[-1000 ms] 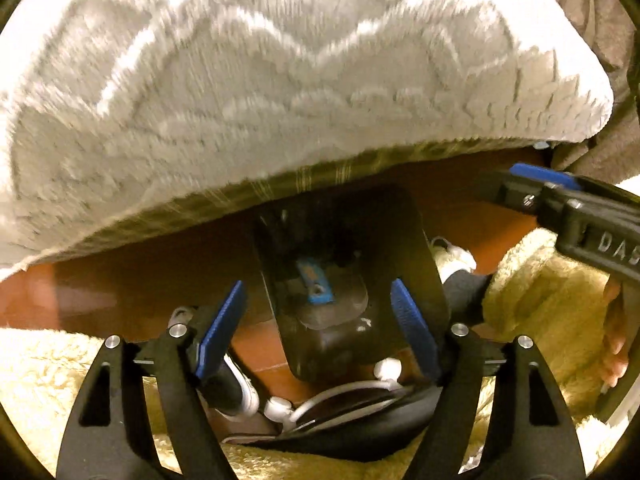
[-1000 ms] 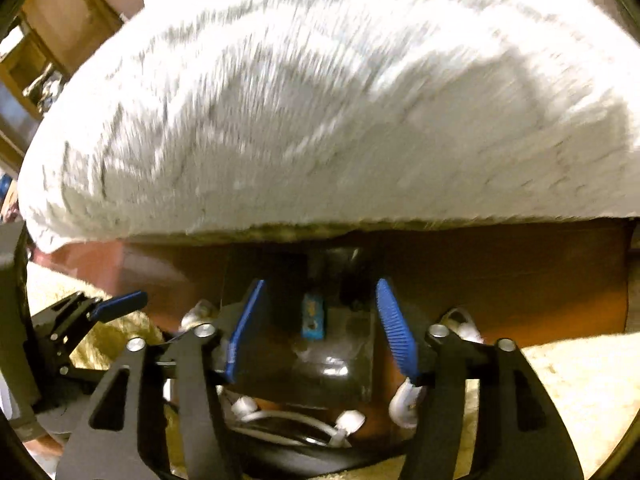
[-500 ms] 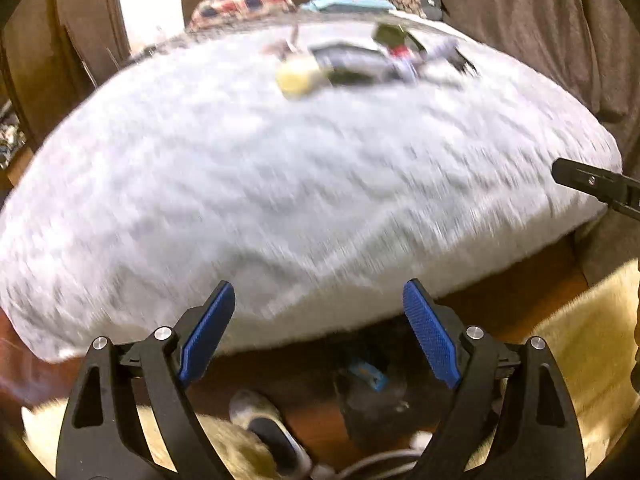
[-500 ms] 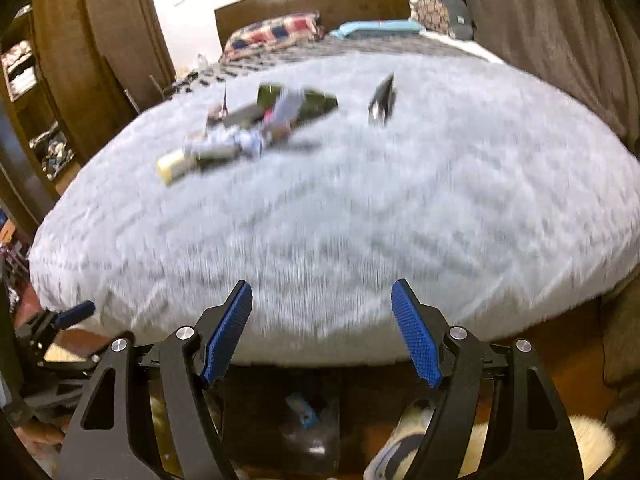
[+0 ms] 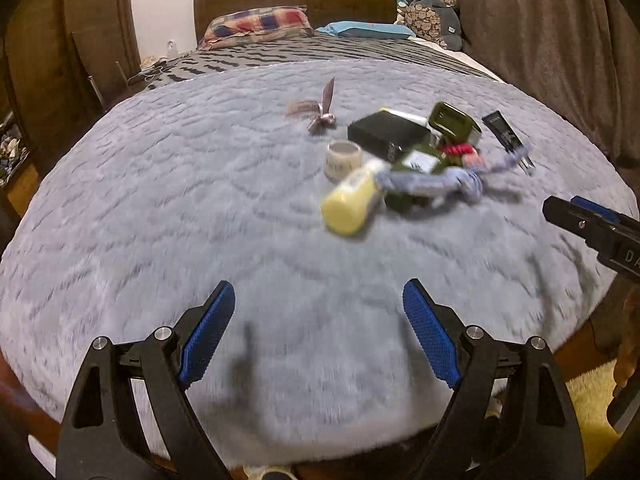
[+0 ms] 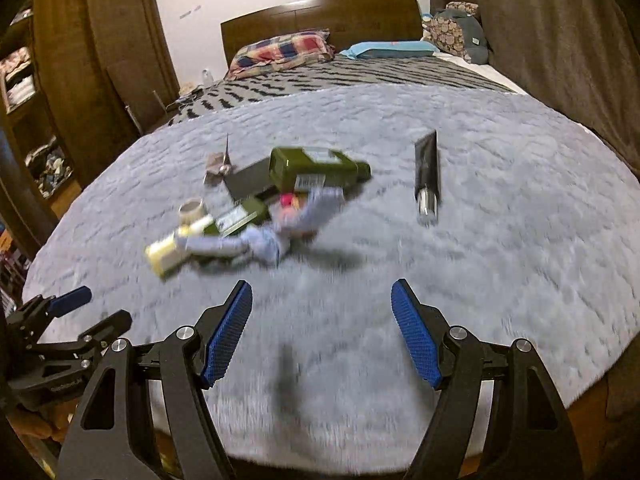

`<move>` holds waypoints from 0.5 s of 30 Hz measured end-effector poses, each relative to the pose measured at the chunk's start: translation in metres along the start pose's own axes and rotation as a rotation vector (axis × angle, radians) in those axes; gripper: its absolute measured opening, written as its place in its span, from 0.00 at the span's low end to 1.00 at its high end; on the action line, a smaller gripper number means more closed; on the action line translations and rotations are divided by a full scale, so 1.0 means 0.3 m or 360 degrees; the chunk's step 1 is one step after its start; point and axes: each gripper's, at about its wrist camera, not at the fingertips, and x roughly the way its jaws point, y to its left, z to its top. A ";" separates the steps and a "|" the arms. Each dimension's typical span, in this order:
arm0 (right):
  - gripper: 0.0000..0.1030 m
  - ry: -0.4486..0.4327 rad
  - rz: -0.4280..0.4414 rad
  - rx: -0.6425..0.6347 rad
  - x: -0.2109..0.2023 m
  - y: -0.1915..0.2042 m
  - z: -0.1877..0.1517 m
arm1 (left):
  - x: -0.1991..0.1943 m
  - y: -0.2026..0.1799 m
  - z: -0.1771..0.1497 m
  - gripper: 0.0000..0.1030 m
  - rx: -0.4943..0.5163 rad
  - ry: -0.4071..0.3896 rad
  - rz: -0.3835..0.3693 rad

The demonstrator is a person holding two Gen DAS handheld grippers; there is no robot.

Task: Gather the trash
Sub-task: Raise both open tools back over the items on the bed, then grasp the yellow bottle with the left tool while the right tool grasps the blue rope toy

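On a fluffy grey bed blanket (image 5: 200, 184), boxes, a yellow bottle (image 5: 352, 202) and wrappers lie heaped; both tongs, left (image 5: 318, 336) and right (image 6: 322, 330), gape empty.

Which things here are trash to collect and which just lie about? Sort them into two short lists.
Trash to collect, judging by the pile on the grey blanket:
yellow bottle
green bottle
black box
small white cup
black tube
crumpled wrapper
bluish cloth strip

Just lying about:
plaid pillow
blue pillow
patterned bag
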 end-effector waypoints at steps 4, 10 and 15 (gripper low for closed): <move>0.71 -0.0018 0.0016 0.0009 0.039 0.003 0.054 | 0.080 0.007 0.050 0.79 0.0001 0.0028 -0.0013; 0.70 0.0006 0.0054 0.0050 0.104 -0.003 0.095 | 0.166 0.000 0.102 0.79 0.0001 0.0062 -0.0015; 0.59 0.0030 0.0075 0.0069 0.155 -0.002 0.103 | 0.216 -0.020 0.142 0.78 0.0020 0.0074 -0.0038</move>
